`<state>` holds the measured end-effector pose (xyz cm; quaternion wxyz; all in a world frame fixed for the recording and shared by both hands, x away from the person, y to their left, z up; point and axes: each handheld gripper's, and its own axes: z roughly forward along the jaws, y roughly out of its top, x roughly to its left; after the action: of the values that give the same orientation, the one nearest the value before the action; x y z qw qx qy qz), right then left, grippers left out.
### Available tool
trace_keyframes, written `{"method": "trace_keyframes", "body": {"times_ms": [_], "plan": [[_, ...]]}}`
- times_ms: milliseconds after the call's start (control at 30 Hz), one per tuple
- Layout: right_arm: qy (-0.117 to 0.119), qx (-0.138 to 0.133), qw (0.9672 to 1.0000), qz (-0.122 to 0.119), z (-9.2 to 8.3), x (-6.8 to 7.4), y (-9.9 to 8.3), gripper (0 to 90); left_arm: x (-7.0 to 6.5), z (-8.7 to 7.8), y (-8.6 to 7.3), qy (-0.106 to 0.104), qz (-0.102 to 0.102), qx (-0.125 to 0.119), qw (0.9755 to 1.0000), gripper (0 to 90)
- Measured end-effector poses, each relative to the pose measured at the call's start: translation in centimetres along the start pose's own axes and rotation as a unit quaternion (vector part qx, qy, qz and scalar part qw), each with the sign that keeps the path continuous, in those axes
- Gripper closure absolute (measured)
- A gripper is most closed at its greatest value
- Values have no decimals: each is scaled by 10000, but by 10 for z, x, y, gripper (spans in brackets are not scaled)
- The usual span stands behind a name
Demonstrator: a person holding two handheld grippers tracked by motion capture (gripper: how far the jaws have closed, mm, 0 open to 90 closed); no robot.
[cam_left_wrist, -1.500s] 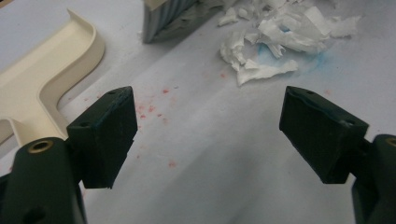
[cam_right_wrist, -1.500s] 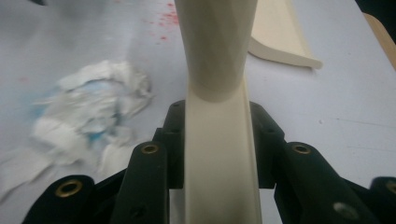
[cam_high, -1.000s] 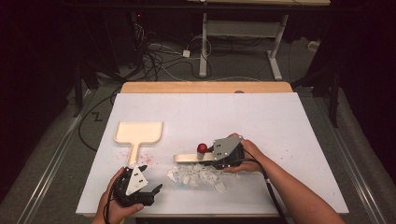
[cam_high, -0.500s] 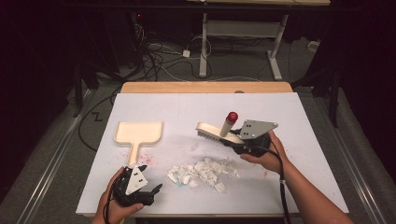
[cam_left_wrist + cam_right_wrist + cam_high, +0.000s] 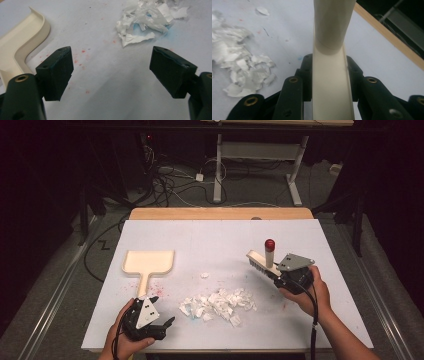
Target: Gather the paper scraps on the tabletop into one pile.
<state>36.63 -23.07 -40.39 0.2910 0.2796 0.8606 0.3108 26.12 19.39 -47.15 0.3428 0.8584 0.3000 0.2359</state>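
Note:
A cream brush (image 5: 263,261) with a red-tipped handle hangs above the table's right side, and my right gripper (image 5: 278,271) is shut on it. In the right gripper view the brush body (image 5: 332,30) runs up between the black jaws of the right gripper (image 5: 329,75). A pile of white paper scraps (image 5: 217,302) lies at the table's middle, left of the brush. A cream dustpan (image 5: 149,262) lies flat at the left, handle toward me. My left gripper (image 5: 162,325) rests open near the front edge, just below that handle. Its jaws (image 5: 112,65) stand wide apart over bare table, with scraps (image 5: 147,22) ahead.
The table is covered by a white sheet (image 5: 215,240) with faint red and blue specks. A wooden edge (image 5: 220,213) runs along the far side. One stray scrap (image 5: 204,275) lies apart from the pile. Cables and desk legs stand on the dark floor beyond.
My right gripper has carried the brush from the paper pile to the right and a little up. The left gripper has stayed where it was.

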Motion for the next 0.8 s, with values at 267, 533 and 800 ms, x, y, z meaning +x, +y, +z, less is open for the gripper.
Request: {"method": "trace_keyframes", "body": {"times_ms": [267, 533, 800], "plan": [[-184, 215, 9993, 260, 28, 20, 2, 676, 0, -1, 1, 21, 84, -34, 10000, 182], [395, 21, 9992, 93, 23, 64, 16, 676, 0, -2, 0, 24, 103, -33, 9999, 182], [830, -228, 9962, -115, 24, 93, 32, 676, -1, -2, 0, 23, 113, -17, 9999, 182]]}}
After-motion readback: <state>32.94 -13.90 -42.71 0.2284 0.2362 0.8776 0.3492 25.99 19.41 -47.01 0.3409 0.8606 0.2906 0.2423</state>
